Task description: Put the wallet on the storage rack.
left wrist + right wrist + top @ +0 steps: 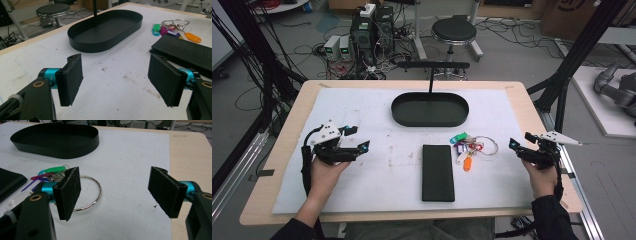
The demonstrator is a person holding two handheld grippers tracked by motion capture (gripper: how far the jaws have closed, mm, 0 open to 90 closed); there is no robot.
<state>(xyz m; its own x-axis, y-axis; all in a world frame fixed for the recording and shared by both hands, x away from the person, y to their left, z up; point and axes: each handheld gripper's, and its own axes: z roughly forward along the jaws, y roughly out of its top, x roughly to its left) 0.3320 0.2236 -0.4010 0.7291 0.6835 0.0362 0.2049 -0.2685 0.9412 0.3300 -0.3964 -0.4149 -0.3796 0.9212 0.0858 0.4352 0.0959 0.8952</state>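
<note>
The left hand-held gripper [358, 138] rests low over the white mat at the left of the counter [277, 155] with its jaws wide and nothing between them, well apart from the black wallet [438, 172], whose long axis runs from the near edge toward the oval black tray [430, 109]. Just right of the wallet lies the bunch of keys [468, 148] with coloured tags. The right hand-held gripper [514, 146], also wide and empty, is the nearer one, the keys lying to its left; no writing is legible.

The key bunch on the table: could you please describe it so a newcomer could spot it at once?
On the white mat, look in front of the black oval tray, right of the flat black rectangular case. There lies the metal ring of keys with coloured plastic tags, the sole multicoloured item.
</note>
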